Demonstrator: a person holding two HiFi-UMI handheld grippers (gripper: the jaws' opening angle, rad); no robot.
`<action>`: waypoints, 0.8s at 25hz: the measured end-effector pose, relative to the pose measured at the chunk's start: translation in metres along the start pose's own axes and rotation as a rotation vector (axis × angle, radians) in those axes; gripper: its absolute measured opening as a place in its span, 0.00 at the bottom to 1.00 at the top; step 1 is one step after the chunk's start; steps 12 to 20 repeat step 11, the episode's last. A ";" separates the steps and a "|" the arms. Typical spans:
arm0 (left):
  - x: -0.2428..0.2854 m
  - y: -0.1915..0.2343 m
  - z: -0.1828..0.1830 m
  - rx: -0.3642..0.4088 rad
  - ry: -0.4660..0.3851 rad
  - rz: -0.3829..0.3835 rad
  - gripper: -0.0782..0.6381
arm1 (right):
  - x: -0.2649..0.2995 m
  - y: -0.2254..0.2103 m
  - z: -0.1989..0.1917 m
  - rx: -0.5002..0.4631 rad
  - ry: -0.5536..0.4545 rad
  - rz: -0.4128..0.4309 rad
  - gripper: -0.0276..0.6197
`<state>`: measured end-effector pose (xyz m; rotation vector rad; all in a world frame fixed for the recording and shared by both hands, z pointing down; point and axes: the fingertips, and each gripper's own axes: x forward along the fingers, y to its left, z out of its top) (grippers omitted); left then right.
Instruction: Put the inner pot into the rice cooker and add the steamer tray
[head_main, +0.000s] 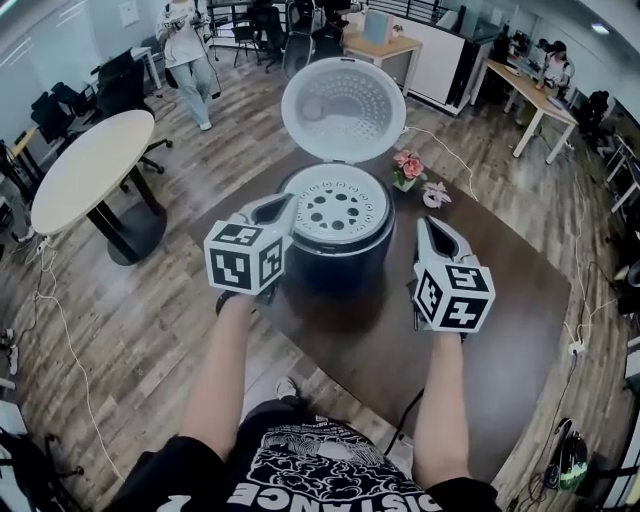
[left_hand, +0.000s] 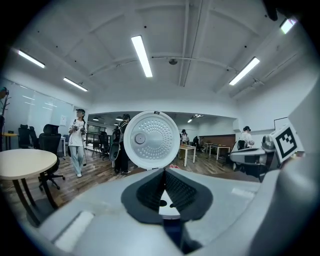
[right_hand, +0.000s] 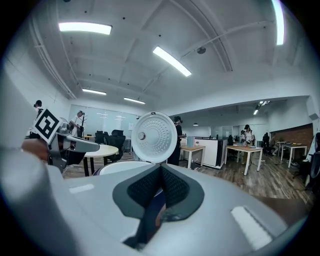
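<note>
Mind the white perforated steamer tray (head_main: 340, 208), seated in the dark-blue round rice cooker (head_main: 340, 265) between the shut, empty left gripper (head_main: 287, 201) (tip near its rim) and shut right gripper (head_main: 426, 222): easily knocked askew by 1 bump.

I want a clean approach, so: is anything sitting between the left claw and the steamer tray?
Nothing visible. The shut left claw is right by the left rim of the steamer tray, which sits in the rice cooker; the open lid stands behind it.
</note>
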<state>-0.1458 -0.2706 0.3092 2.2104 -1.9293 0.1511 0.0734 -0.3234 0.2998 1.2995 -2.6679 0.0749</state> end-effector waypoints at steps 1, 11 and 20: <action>-0.002 0.000 -0.002 0.000 0.001 0.000 0.12 | -0.002 0.002 -0.002 -0.002 -0.002 0.000 0.04; 0.004 0.010 -0.011 0.014 0.023 -0.006 0.12 | 0.012 0.011 -0.006 0.000 0.004 0.010 0.04; 0.004 0.010 -0.011 0.014 0.023 -0.006 0.12 | 0.012 0.011 -0.006 0.000 0.004 0.010 0.04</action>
